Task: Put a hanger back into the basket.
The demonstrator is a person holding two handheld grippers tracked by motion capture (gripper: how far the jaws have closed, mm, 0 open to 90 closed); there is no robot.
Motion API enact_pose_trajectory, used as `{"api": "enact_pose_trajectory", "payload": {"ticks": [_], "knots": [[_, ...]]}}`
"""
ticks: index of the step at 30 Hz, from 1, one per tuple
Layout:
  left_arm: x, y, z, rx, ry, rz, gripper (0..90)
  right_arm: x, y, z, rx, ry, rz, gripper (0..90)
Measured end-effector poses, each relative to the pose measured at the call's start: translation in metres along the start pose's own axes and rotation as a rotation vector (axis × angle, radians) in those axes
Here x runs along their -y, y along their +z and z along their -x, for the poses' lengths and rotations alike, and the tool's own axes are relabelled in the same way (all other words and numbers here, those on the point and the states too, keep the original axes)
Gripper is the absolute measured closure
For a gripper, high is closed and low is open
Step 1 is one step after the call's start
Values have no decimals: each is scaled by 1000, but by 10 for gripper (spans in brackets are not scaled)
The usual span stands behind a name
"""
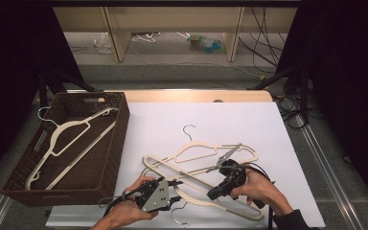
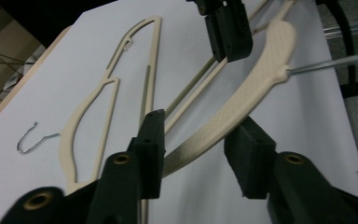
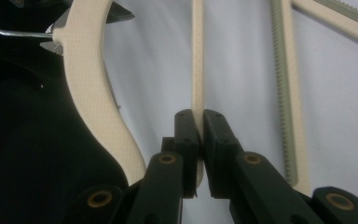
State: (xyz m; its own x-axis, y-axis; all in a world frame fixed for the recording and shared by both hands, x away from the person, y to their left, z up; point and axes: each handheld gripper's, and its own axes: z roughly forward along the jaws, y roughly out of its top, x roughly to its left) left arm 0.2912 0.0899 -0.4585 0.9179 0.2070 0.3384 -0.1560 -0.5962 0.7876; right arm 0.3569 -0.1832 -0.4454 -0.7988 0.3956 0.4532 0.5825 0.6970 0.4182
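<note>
A white tabletop (image 1: 230, 120) stood in a dim room, with a brown woven basket (image 1: 108, 158) at its left edge holding one cream hanger (image 1: 69, 129). Near the front edge lay a tangle of cream hangers. The right tool (image 1: 222, 184) was clamped tight on the thin bar of the nearest hanger (image 1: 196, 189). The left tool (image 1: 177, 189) had its jaws partly apart around that hanger's broad shoulder, one pad touching it, the other just clear. Another hanger (image 1: 206, 151) lay just behind.

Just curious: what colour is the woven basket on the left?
Dark brown woven basket; clearest in the high view.
</note>
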Motion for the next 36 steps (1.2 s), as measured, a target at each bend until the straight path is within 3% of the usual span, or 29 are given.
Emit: {"api": "enact_pose_trajectory", "payload": {"ticks": [8, 11, 14, 15, 16, 17, 20, 23, 24, 26, 28, 36], "knots": [[-9, -2, -7, 17, 80, 2, 706, -2, -4, 0, -6, -19, 1, 847], [-13, -2, -9, 21, 109, -8, 736, -4, -9, 0, 16, -22, 11, 816], [-18, -1, -13, 27, 124, -19, 762, -7, -19, -1, 46, -20, 44, 721], [-19, 0, -14, 25, 124, -17, 770, -8, -25, -3, 80, -28, 67, 696], [-20, 0, -16, 32, 112, -17, 777, -10, -32, -5, 113, -45, 90, 692], [-21, 0, -18, 40, 100, -24, 783, -11, -39, -6, 106, -54, 104, 675], [-23, 1, -26, 27, 63, -18, 799, -9, -59, -9, 161, -52, 200, 631], [-26, 0, -36, 25, 6, -17, 832, -4, -74, -10, 191, -18, 264, 555], [-26, 0, -40, 21, -22, -9, 850, -2, -78, -9, 194, -14, 271, 544], [-26, -1, -49, 35, -138, 38, 859, 0, -83, -8, 214, -16, 296, 512], [-24, 1, -54, 24, -140, 29, 861, 2, -87, -7, 230, -4, 317, 493], [-25, 4, -60, 31, -301, 60, 862, 7, -93, -8, 263, 10, 359, 465]]}}
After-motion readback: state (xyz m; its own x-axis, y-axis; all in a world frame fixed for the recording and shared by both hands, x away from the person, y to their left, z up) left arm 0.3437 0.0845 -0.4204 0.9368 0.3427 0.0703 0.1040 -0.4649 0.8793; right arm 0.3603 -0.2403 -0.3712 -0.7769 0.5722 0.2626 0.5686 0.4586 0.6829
